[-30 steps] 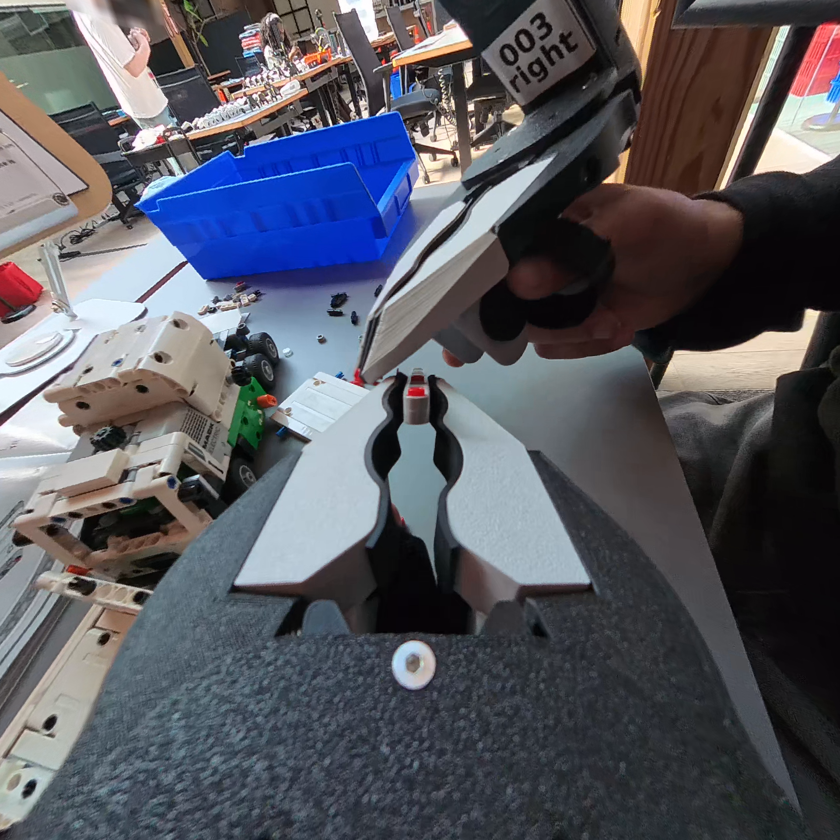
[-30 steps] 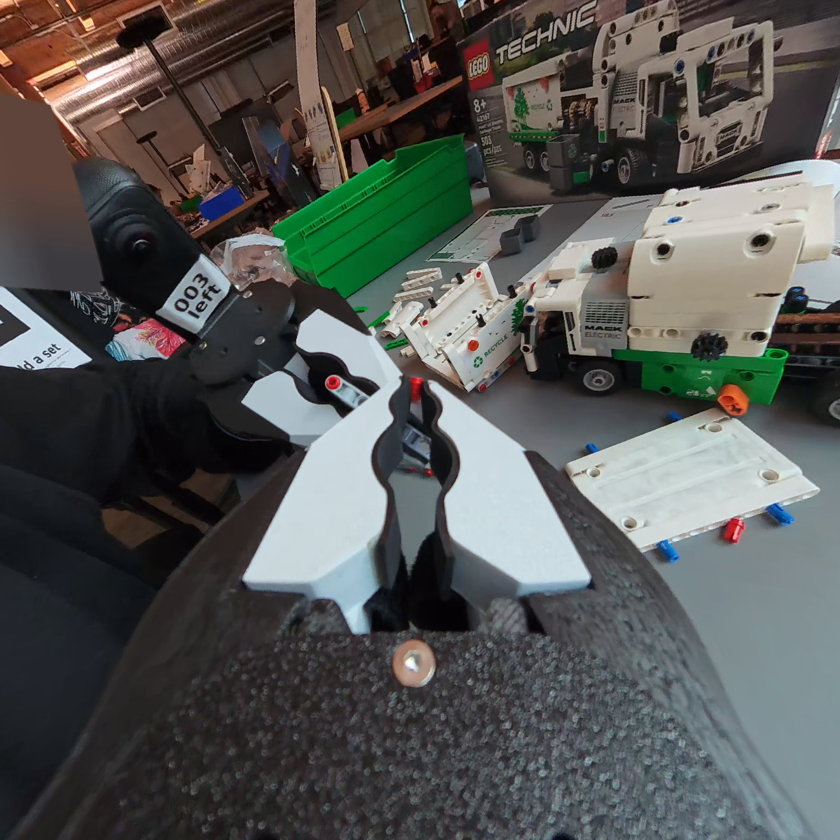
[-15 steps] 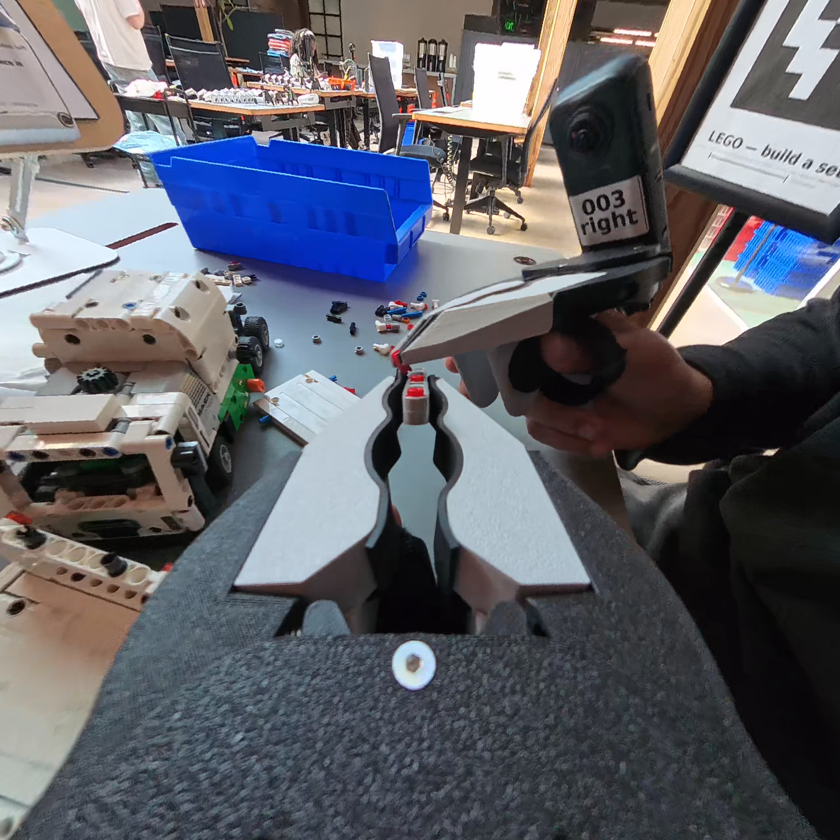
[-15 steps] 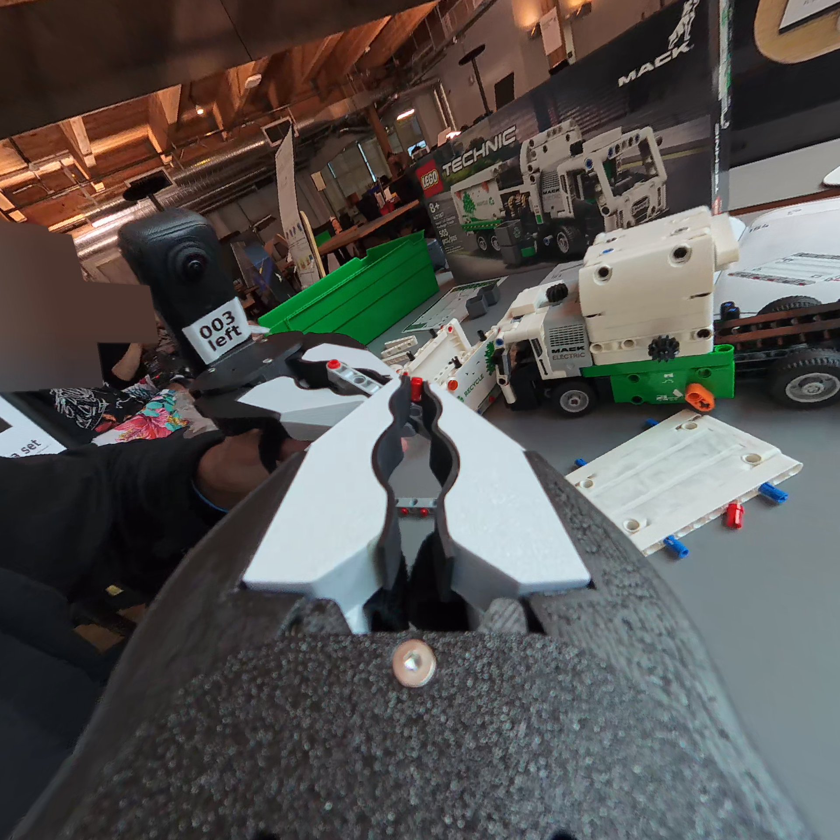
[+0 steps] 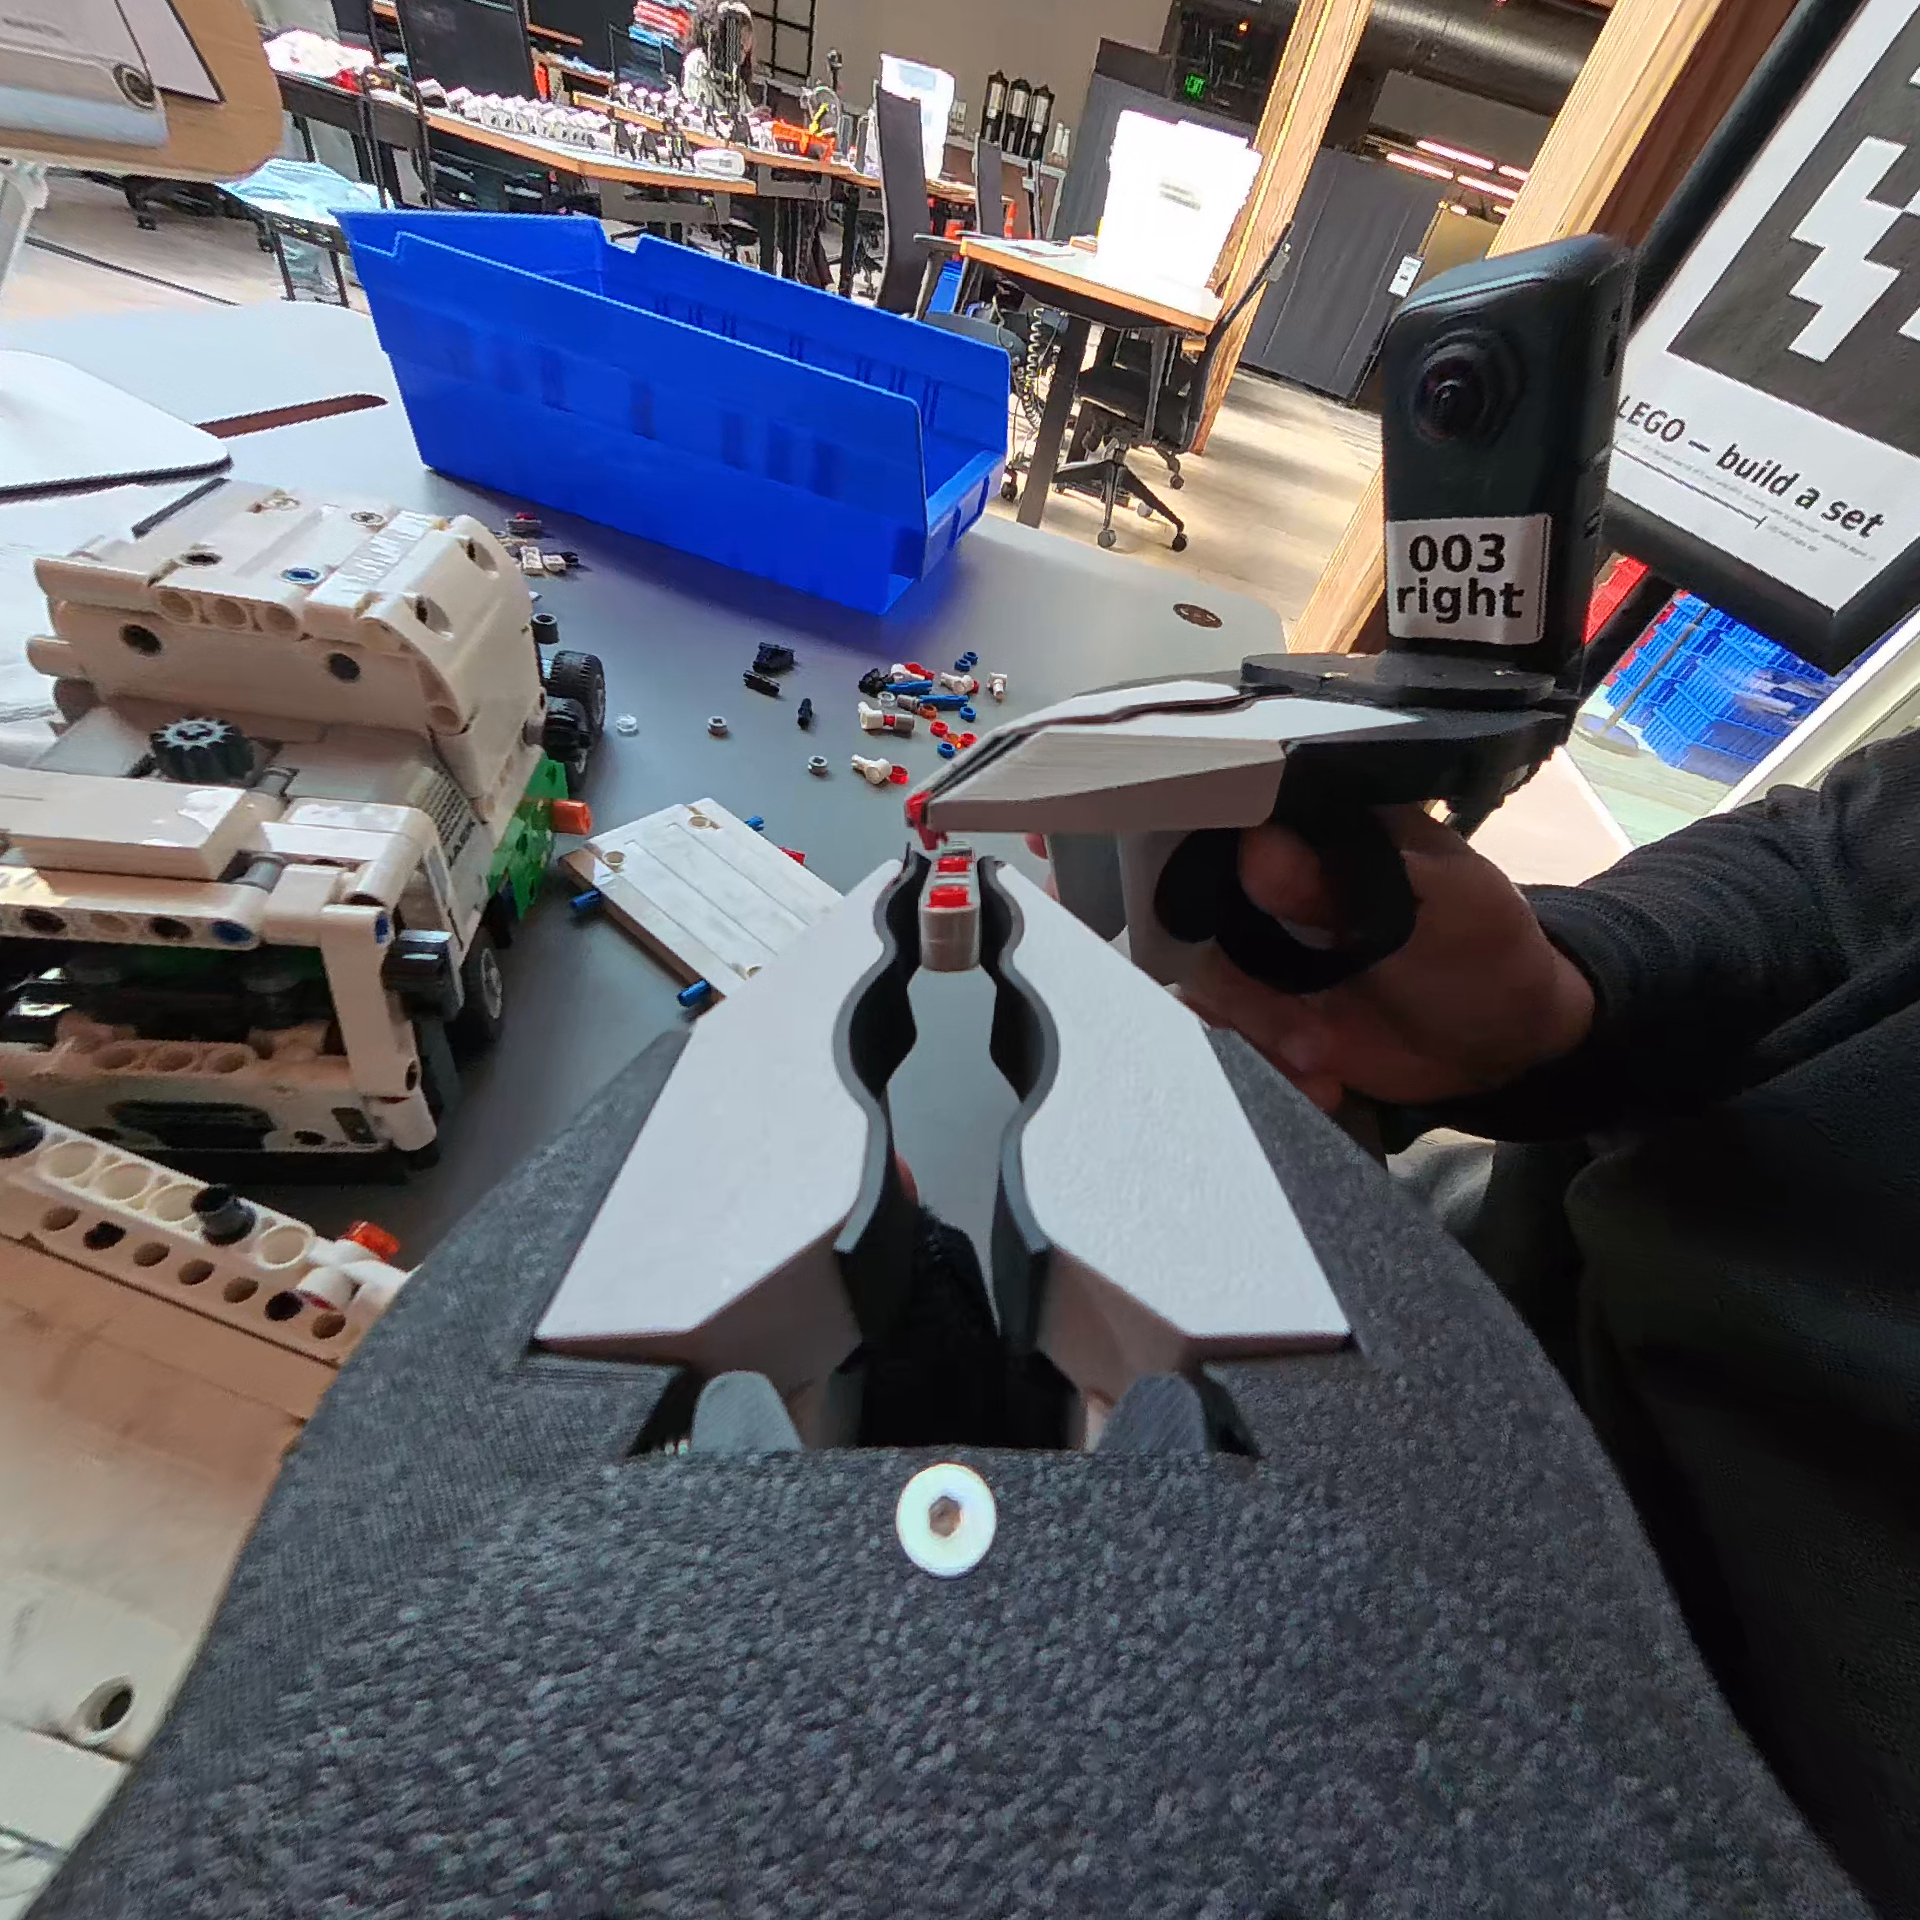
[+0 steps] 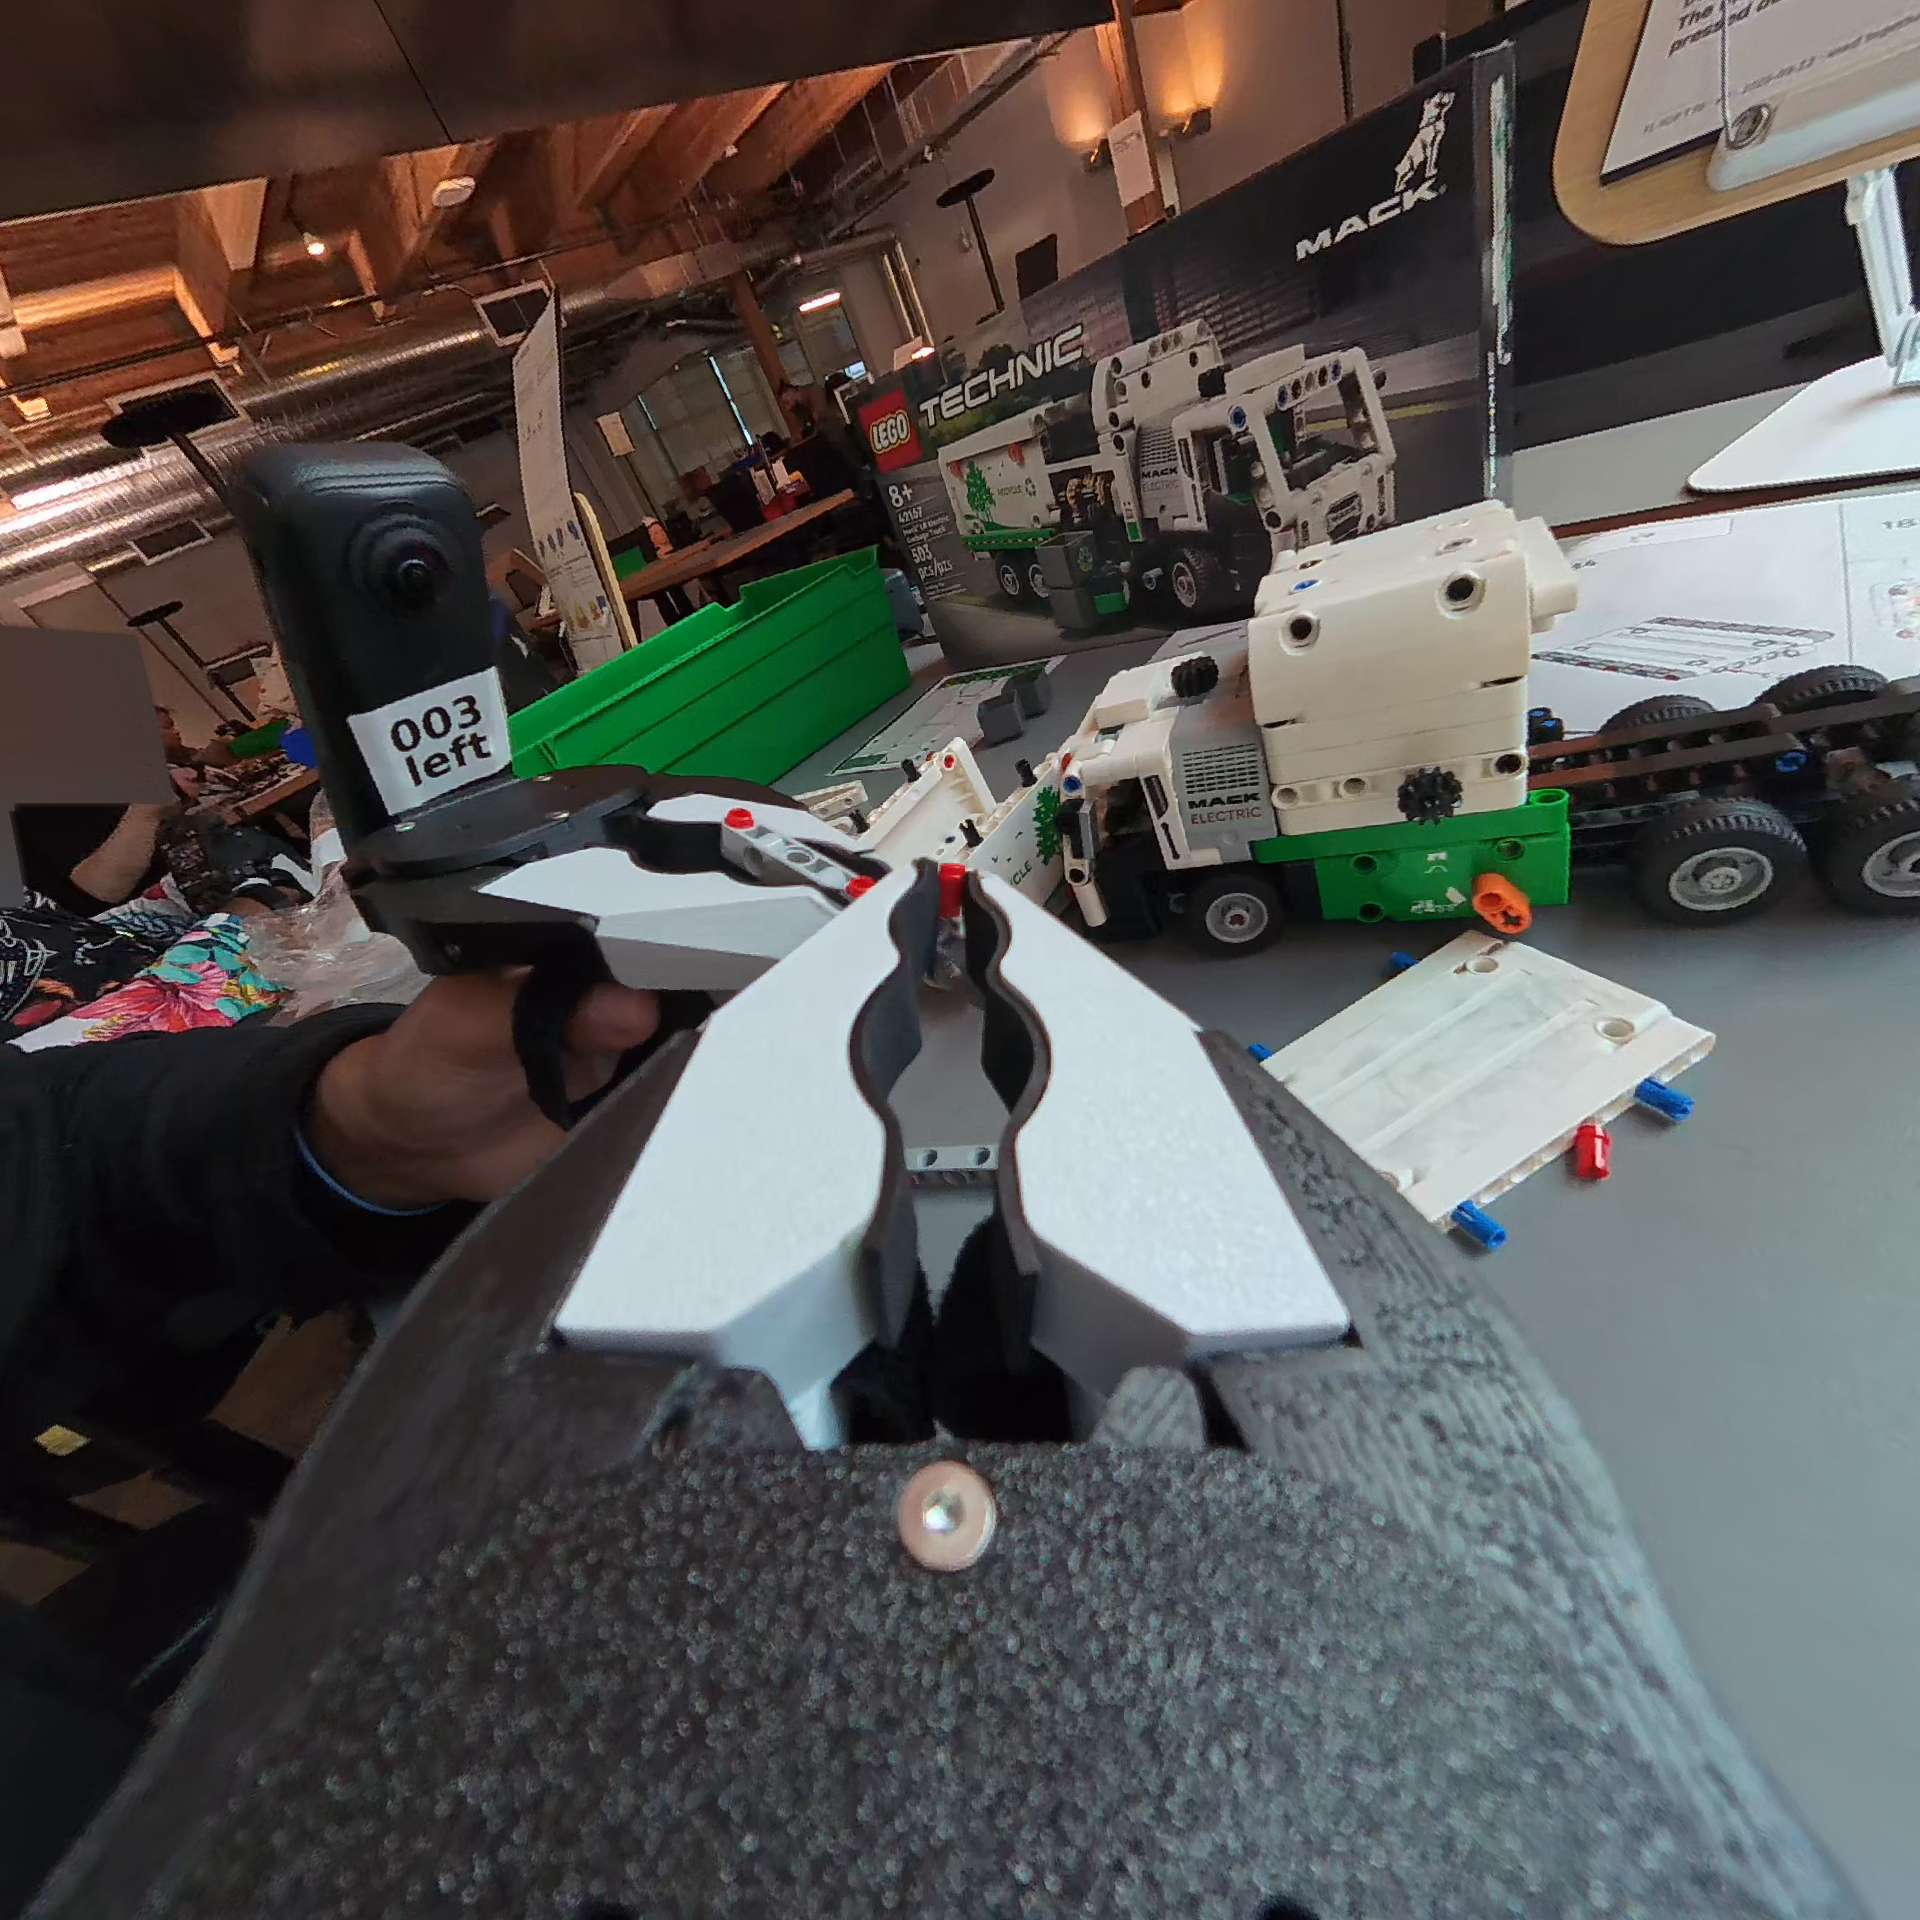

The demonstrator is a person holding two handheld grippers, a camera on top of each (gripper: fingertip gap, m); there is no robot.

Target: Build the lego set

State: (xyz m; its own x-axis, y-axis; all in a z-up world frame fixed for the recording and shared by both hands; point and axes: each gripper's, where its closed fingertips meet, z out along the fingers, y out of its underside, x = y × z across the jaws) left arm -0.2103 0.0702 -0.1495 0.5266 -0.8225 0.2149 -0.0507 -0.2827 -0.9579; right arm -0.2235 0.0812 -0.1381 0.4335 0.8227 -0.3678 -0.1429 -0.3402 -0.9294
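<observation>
My left gripper (image 5: 948, 894) is shut on a small grey beam (image 5: 948, 925) that carries red pins; the beam also shows in the right wrist view (image 6: 784, 852). My right gripper (image 6: 948, 894) is shut on a red pin (image 6: 950, 881). In the left wrist view the right gripper (image 5: 930, 805) holds that red pin (image 5: 918, 810) just above the beam's far end. Both are held in the air above the grey table (image 5: 1039, 623). The white and green lego truck (image 6: 1340, 727) stands on the table, at the left in the left wrist view (image 5: 260, 790).
A white panel (image 6: 1475, 1070) with blue and red pins lies beside the truck. Loose small pieces (image 5: 914, 707) lie before a blue bin (image 5: 675, 416). A green bin (image 6: 727, 686) and the set's box (image 6: 1195, 436) stand behind. A white beam (image 5: 166, 1236) lies front left. My two grippers' fingertips are within a few centimetres of each other.
Both grippers have levelled out and tilted up. The right gripper's tip with the red pin stays just above the beam's end. Both stay shut.
</observation>
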